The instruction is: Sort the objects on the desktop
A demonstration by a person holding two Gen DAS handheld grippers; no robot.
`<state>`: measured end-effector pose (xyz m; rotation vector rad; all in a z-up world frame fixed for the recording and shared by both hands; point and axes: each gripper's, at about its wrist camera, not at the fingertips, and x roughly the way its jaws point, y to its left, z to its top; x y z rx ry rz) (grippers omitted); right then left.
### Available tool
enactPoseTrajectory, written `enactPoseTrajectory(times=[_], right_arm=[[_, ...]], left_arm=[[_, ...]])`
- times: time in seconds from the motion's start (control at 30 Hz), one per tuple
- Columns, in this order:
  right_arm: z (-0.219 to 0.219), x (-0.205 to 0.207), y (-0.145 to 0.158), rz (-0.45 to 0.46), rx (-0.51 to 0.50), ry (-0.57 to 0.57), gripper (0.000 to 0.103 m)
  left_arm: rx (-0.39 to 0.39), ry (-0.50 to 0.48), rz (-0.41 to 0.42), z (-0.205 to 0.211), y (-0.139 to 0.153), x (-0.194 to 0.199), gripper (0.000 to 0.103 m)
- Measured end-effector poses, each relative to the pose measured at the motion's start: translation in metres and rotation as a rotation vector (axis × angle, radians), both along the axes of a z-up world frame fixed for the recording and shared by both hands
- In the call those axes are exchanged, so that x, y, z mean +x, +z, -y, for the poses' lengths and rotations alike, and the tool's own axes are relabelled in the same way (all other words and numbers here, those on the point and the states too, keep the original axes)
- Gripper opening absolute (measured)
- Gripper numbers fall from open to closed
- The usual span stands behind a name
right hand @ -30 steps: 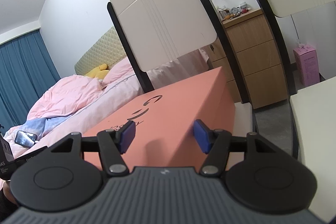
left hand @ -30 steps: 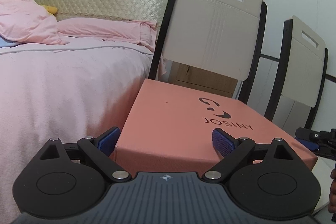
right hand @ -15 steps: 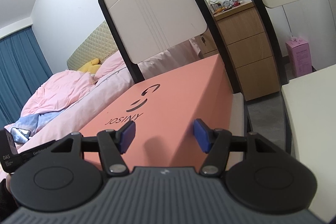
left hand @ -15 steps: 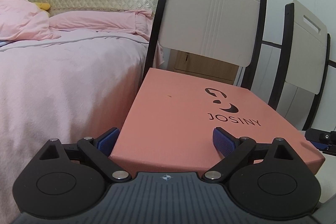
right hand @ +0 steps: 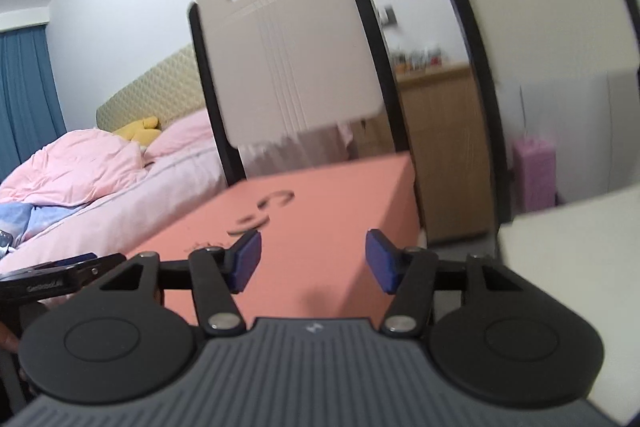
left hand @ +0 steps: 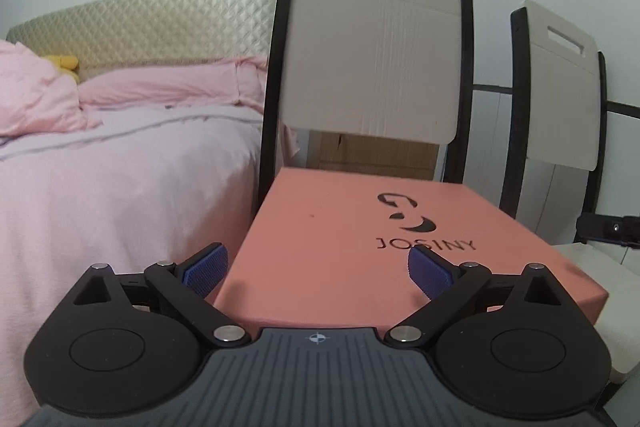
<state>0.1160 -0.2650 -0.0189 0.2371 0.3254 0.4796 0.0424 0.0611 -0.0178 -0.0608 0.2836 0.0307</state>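
A salmon-pink cardboard box (left hand: 340, 239) printed with a dark logo and the word JOSINY lay flat just in front of the cream backrest of a black-framed chair (left hand: 372, 47), on what looked like the chair's cream seat (left hand: 616, 331).

In the left wrist view, the left gripper (left hand: 318, 273) hung over the near end of the box. Its blue-padded fingers (left hand: 206, 273) were released and spread wide, having just been opening further. One pad sat outside the box's left side and the other above its lid, so the near left corner of the box lay between them with neither pad pressing on it.

In the right wrist view, the right gripper (right hand: 313, 261) hung above the near part of the same box (right hand: 320, 211). Its fingers (right hand: 244, 259) stood closer together than the left pair, yet a clear gap remained between the pads. They appeared to float over the lid and grasped nothing; a small shadow fell on the lid beneath them.

A second, matching chair (left hand: 560, 87) stood to the right of the first. To the left was a bed (left hand: 120, 187) with pink bedding, a quilted beige headboard (left hand: 160, 23) and a yellow soft toy (left hand: 64, 63) near the pillows. Behind the chairs the right view showed a blurred wooden dresser (right hand: 436, 131), a pink carton (right hand: 534, 171) on the floor beside it, and a blue curtain (right hand: 24, 87) at the far left.
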Motion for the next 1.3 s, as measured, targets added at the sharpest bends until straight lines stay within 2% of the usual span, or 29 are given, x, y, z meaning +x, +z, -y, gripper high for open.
enactPoseTrajectory(times=[0.13, 0.3, 0.4, 0.43, 0.53, 0.67, 0.87, 1.03, 1.3], right_arm=[[-0.003, -0.031, 0.013, 0.055, -0.010, -0.028, 0.059], [-0.008, -0.069, 0.012, 0.098, 0.006, -0.082, 0.059], [-0.015, -0.084, 0.008, 0.118, 0.011, -0.113, 0.065], [-0.018, -0.087, 0.006, 0.118, 0.005, -0.122, 0.069], [-0.026, -0.094, 0.003, 0.130, -0.010, -0.138, 0.071], [-0.036, -0.108, 0.001, 0.183, -0.055, -0.159, 0.085], [-0.042, -0.117, -0.001, 0.209, -0.065, -0.133, 0.087], [-0.044, -0.118, -0.001, 0.235, -0.098, -0.129, 0.094], [-0.044, -0.115, -0.001, 0.224, -0.080, -0.126, 0.094]], left_arm=[[0.008, 0.026, 0.057, 0.008, 0.012, -0.030, 0.101], [0.022, 0.039, 0.122, 0.020, 0.015, -0.063, 0.103], [0.027, 0.094, 0.163, 0.022, 0.011, -0.075, 0.103], [0.023, 0.094, 0.164, 0.021, 0.008, -0.077, 0.103], [0.025, 0.060, 0.156, 0.023, 0.002, -0.078, 0.103], [0.042, 0.050, 0.159, 0.027, -0.002, -0.077, 0.103], [0.005, 0.080, 0.177, 0.019, -0.004, -0.077, 0.103], [0.040, 0.083, 0.182, 0.023, -0.006, -0.077, 0.103], [0.064, 0.071, 0.179, 0.027, -0.010, -0.076, 0.103]])
